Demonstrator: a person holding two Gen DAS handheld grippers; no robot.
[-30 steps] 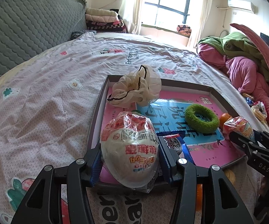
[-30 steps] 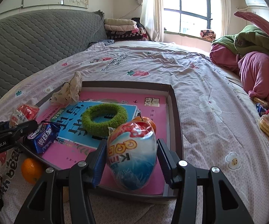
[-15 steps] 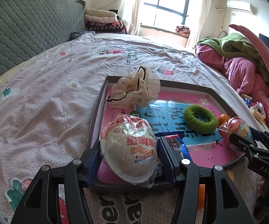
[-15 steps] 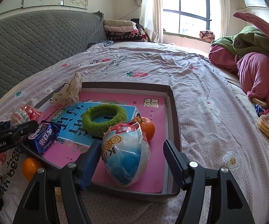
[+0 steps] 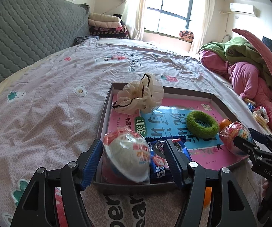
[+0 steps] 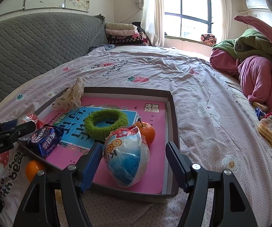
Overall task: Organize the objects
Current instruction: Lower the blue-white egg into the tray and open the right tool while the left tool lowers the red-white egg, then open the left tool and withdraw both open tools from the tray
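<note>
1. A bed (image 6: 154, 71) with a pale pink printed sheet carries everything.
2. A shallow dark tray (image 6: 174, 117) sits on the sheet, near the foot.
3. An orange (image 6: 33, 169) lies just outside the tray's near left corner.
4. Well right of the tray: wrapped snacks (image 6: 269, 126) beside heaped pink and green bedding (image 6: 255, 62).

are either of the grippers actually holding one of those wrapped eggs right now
Neither. The left gripper is opening around the white egg, which rests in the tray; the right gripper stands open, clear of the blue egg.
</note>
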